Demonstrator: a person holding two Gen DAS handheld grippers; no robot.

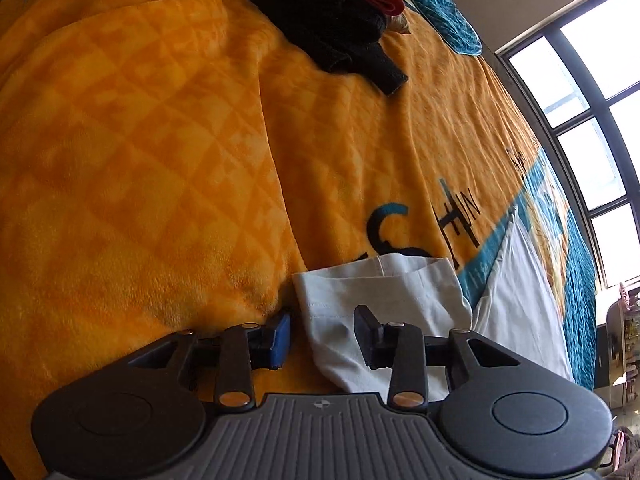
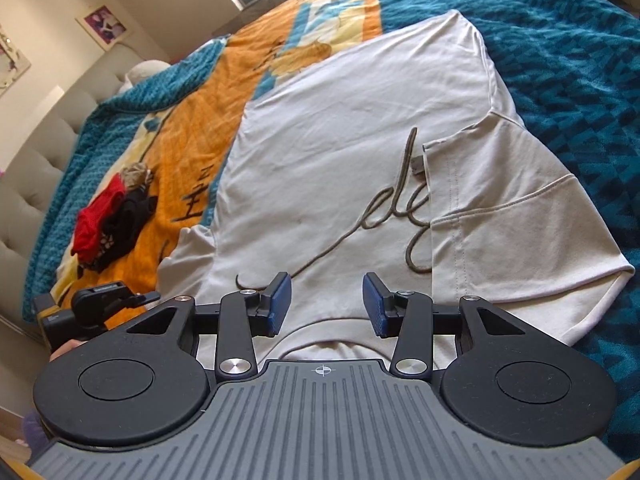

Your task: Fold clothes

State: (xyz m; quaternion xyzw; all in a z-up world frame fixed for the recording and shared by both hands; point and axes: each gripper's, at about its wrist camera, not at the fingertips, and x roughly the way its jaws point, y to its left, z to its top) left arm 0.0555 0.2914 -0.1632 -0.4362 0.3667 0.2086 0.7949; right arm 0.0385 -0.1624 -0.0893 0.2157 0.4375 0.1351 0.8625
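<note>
A cream T-shirt [image 2: 332, 140] with dark script lettering lies spread on the bed. Its right sleeve [image 2: 508, 208] is folded in over the chest. My right gripper [image 2: 326, 304] is open above the collar end, jaws wide apart and empty. In the left wrist view my left gripper [image 1: 322, 338] is open around the shirt's left sleeve [image 1: 380, 292], one finger on each side of the sleeve's edge, not closed on it. The left gripper also shows in the right wrist view [image 2: 108, 296], at the shirt's left side.
The bed is covered by an orange and teal blanket [image 1: 160, 140]. A pile of red and black clothes [image 2: 108, 224] lies on it to the left, also seen in the left wrist view [image 1: 332, 4]. A window [image 1: 592, 120] and a padded headboard [image 2: 32, 160] border the bed.
</note>
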